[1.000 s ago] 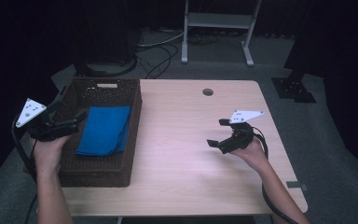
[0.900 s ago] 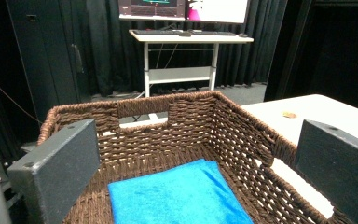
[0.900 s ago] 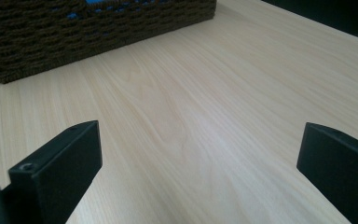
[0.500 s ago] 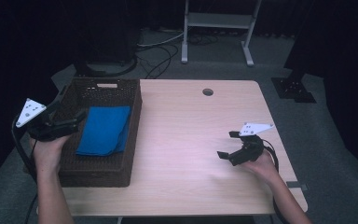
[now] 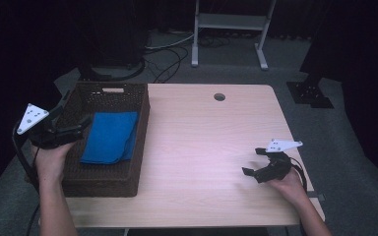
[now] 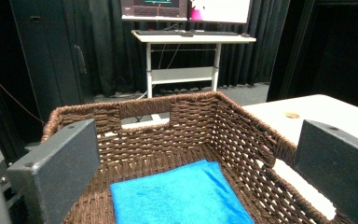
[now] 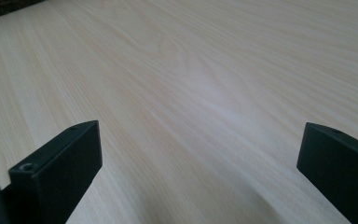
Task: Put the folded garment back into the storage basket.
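A folded blue terry cloth is lying inside the dark-brown woven wicker basket at the desk's nine o'clock, seemingly stowed; the left hand-held gripper is hovering spread-jawed at its rim, the right hand-held gripper idling spread, empty, at four o'clock.

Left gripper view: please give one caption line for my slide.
Open left hand-held gripper above a folded blue towel in a wicker basket.
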The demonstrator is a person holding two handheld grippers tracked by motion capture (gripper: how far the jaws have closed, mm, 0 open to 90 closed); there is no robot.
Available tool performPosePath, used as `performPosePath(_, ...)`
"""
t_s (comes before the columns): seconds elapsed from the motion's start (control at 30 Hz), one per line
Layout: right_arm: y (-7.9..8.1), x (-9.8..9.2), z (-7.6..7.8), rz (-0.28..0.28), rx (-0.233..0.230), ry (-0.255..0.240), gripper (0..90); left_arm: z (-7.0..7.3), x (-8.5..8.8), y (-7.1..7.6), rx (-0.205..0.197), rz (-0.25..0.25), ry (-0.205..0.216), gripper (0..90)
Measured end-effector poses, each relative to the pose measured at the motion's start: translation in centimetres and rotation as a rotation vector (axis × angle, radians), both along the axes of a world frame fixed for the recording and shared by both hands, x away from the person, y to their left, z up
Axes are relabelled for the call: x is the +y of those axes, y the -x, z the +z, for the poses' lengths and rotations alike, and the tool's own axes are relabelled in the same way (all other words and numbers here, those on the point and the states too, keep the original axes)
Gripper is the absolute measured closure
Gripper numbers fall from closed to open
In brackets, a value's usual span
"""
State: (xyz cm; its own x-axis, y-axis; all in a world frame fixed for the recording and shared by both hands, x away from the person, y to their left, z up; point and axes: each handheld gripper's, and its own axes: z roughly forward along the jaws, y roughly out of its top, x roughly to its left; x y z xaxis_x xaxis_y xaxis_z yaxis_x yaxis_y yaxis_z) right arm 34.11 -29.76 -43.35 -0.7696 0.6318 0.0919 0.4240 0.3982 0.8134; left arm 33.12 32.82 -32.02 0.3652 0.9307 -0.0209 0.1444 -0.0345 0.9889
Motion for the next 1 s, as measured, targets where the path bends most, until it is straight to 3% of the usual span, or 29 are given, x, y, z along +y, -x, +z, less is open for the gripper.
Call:
performPosePath(0.77,1.0,-1.1,-1.1,-0.017,0.033,0.011,0.0,0.5,-3.8,1.5,-0.032,-0.061,0.005,0.0)
performPosePath(1.0,0.9,-0.8,-1.2,-0.025,0.049,0.053,0.0,0.6,-6.0,1.8,-0.037,-0.108,-0.004,0.0)
